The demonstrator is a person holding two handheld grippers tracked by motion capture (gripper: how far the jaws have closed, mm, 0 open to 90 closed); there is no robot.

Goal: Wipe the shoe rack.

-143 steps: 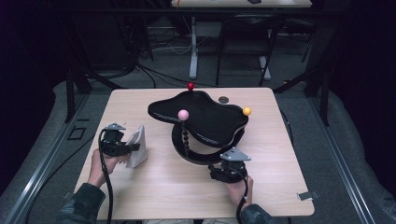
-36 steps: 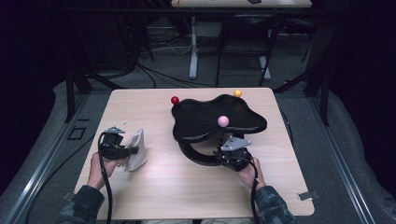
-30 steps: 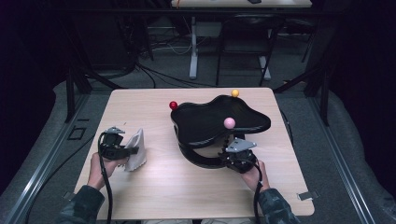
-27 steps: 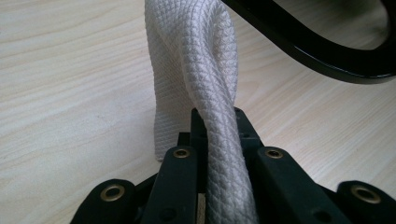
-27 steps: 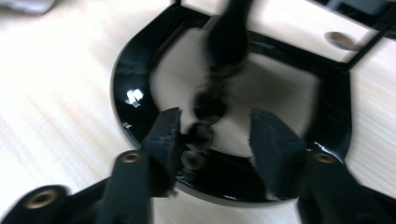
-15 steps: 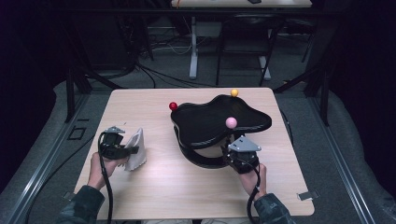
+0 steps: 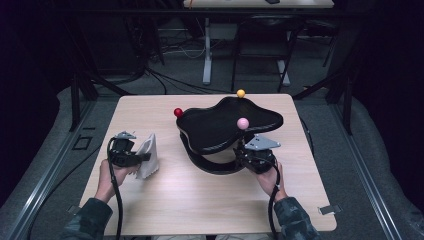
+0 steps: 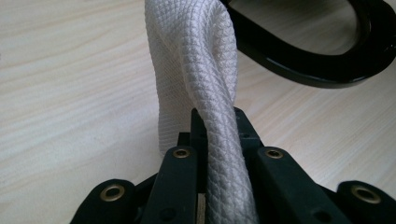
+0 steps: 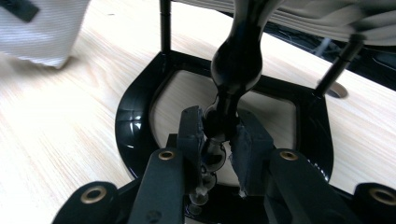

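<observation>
**Both claws clamped: stand post and cloth**

My right claw point(image 9: 217, 135) has just been closing and now pinches the black beaded post point(image 9: 233, 70) of the stand point(image 7: 225, 130), which sits right of centre on the desk point(image 7: 200, 200), with red point(image 7: 178, 112), yellow point(image 7: 241, 93) and pink point(image 7: 243, 123) balls at its tray's rim. My left claw point(image 8: 219, 140) grips a white cloth point(image 8: 191, 65), standing on the desk's left side.
</observation>
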